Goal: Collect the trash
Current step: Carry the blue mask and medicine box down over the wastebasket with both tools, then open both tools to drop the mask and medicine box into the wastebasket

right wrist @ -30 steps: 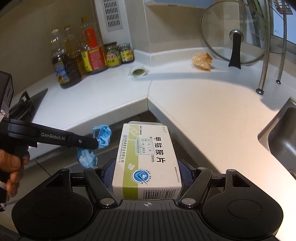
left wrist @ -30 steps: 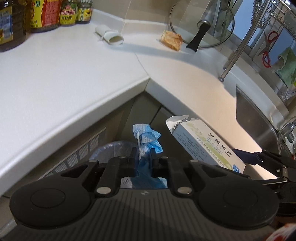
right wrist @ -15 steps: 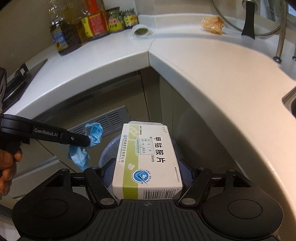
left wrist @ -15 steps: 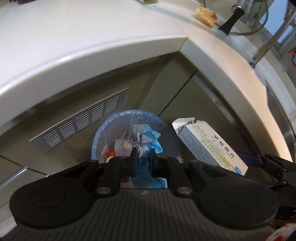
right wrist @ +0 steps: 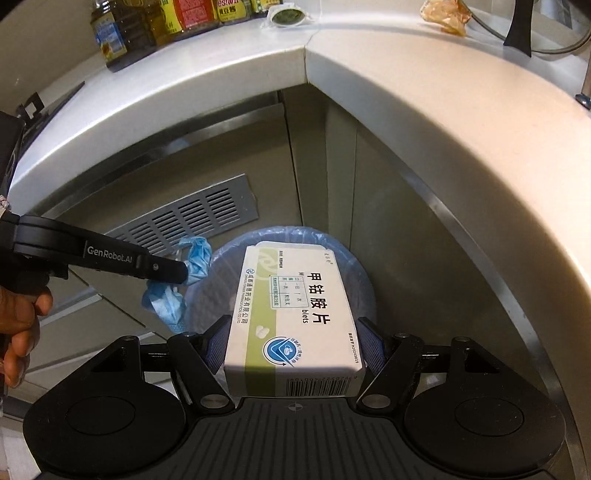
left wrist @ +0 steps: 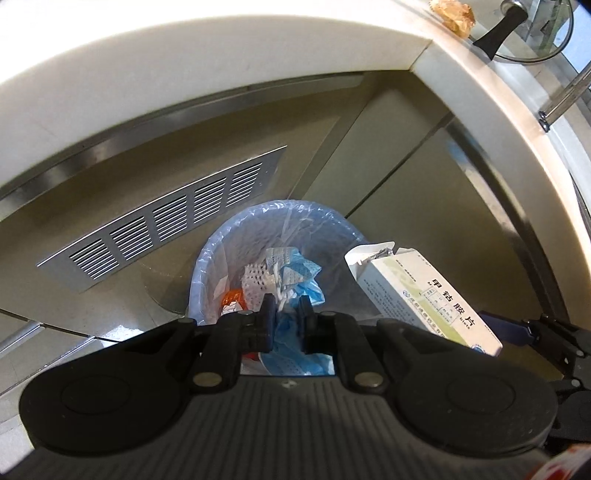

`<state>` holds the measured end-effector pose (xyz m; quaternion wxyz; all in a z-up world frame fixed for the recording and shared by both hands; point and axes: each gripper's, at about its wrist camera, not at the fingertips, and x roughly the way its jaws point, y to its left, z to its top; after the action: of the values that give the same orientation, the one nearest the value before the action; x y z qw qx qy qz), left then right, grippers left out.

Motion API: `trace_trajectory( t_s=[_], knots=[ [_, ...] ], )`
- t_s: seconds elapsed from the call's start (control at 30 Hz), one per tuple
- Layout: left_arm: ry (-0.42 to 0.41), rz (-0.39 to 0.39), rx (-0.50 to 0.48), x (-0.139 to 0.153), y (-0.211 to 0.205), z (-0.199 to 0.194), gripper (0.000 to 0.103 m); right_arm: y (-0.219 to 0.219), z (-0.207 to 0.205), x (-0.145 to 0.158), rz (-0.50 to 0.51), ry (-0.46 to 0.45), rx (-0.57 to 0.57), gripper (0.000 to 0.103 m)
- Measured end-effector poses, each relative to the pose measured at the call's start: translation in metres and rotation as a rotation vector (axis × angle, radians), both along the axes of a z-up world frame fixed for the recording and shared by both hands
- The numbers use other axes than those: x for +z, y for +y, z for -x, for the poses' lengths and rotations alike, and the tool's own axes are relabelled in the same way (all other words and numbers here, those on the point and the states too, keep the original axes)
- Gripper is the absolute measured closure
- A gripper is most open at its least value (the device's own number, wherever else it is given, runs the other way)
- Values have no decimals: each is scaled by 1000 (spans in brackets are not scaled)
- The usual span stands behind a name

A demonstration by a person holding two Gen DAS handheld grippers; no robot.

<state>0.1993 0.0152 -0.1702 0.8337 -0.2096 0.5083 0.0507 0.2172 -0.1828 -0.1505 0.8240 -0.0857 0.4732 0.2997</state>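
1. Trash in your two claws: a crumpled blue face mask (left wrist: 295, 280) and a white-and-green medicine box (right wrist: 291, 317), both hanging over the bin (left wrist: 201, 273) on the floor in the cabinet corner.
2. Your left gripper (left wrist: 284, 314) has its fingers pinched nearly together on the mask; blue folds spill out above and below the tips. From the right wrist view the mask (right wrist: 177, 280) hangs just beside the bin's left rim, partly over it.
3. Your right gripper (right wrist: 291, 347) stands wide, its blue pads pressed against the two long sides of the box, which lies flat with its printed face up. In the left wrist view the box's (left wrist: 424, 295) far end flap is torn open, and it sits over the bin's right rim.
4. The bin (right wrist: 354, 273) is lined with a pale blue bag and already holds white perforated scraps (left wrist: 255, 282) and something orange (left wrist: 232, 299).
5. Around it: grey cabinet doors meet in the corner behind, and a slotted metal vent (left wrist: 166, 218) sits in the panel to the left.
6. The white countertop (right wrist: 424, 92) overhangs the bin at the back and on the right side.
7. On the counter stand oil and sauce bottles (right wrist: 155, 26), a small round lid (right wrist: 286, 14), a crumpled tan wrapper (right wrist: 445, 16) and a glass pot lid (left wrist: 535, 40).
8. Your left hand (right wrist: 18, 325) shows at the picture's edge.
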Motion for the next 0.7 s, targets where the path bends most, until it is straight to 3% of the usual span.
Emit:
trace_trajectory(
  t_s=[0.7],
  knots=[
    [23, 5, 16, -18, 3, -16, 92, 10, -11, -16, 31, 16, 7, 32]
  ],
)
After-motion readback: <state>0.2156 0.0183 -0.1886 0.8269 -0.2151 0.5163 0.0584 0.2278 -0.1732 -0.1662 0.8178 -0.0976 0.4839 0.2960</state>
